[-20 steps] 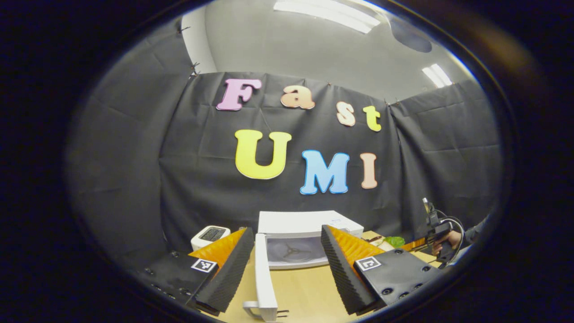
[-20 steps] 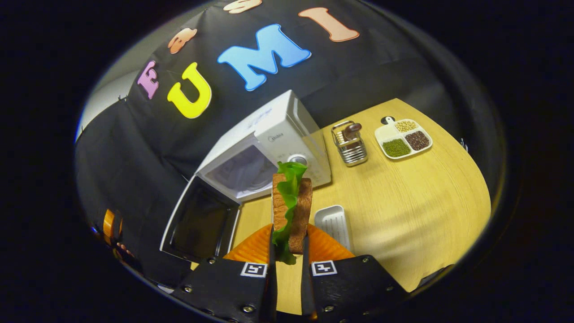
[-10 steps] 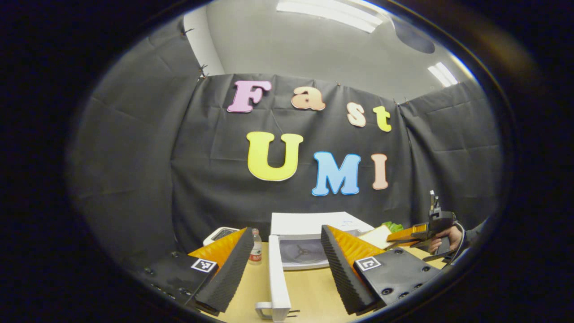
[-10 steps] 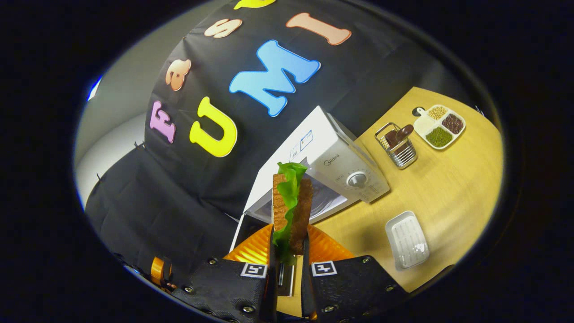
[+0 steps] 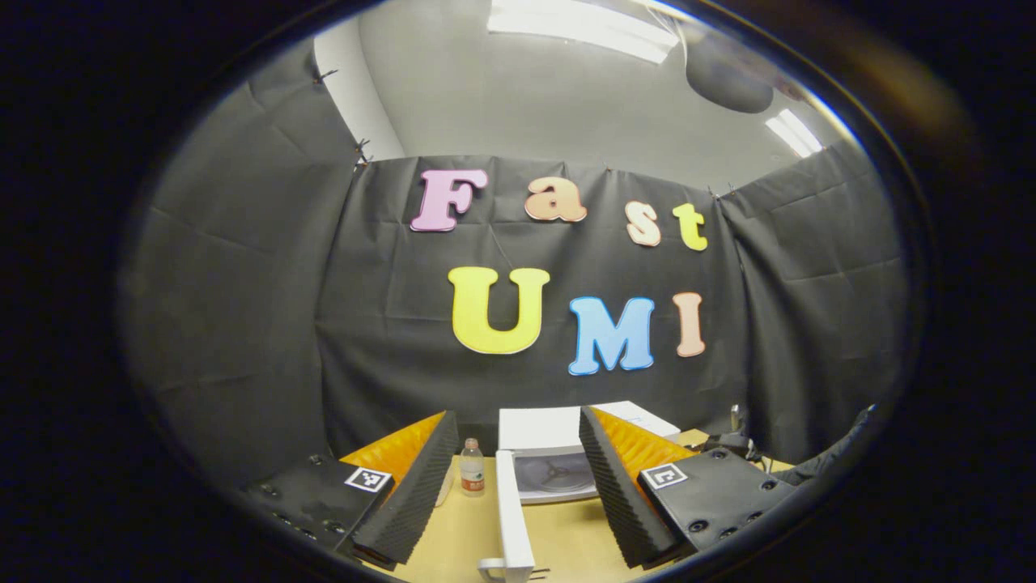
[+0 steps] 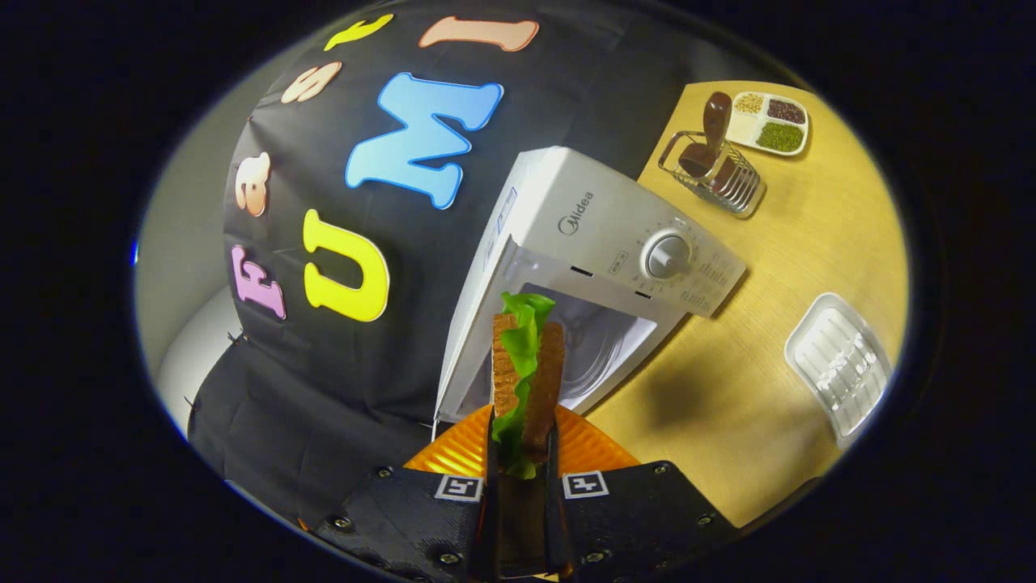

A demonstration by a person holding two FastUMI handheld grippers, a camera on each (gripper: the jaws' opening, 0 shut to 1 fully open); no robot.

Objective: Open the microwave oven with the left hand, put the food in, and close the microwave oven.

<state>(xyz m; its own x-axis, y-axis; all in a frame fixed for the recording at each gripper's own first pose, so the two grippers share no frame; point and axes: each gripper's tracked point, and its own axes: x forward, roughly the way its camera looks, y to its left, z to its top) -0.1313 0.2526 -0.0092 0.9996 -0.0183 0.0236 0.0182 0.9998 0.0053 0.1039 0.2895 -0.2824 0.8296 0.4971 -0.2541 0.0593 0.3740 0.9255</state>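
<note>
1. Microwave oven [image 6: 603,243]: white unit standing on the wooden table [image 6: 777,340], with its cavity exposed and the glass turntable visible inside. In the right gripper view it sits at about 1 o'clock from the gripper.
2. Door [image 5: 511,518]: swung fully out and seen edge-on in the left gripper view, between the two fingers of the left gripper [image 5: 518,486], with its handle at the near end.
3. Left gripper: fingers spread wide apart, nothing between them, no contact with the door.
4. Sandwich [image 6: 526,372]: two slices of brown bread with green lettuce between, standing upright on edge. Both fingers of the right gripper [image 6: 520,453] press on its lower part, one on each side.
5. Sandwich position: directly in front of the cavity opening, overlapping it in the right gripper view; whether it has crossed the threshold cannot be told.
6. Control dial [image 6: 668,255]: on the front panel beside the cavity.
7. White ridged tray [image 6: 842,364]: on the table at 3 o'clock, well apart from the oven.
8. Wire rack [image 6: 716,170]: at 1 o'clock beyond the oven, holding a brown item.
9. Divided dish [image 6: 769,121]: just beyond the rack, containing grains.
10. Small bottle [image 5: 472,468]: on the table just left of the door in the left gripper view.
</note>
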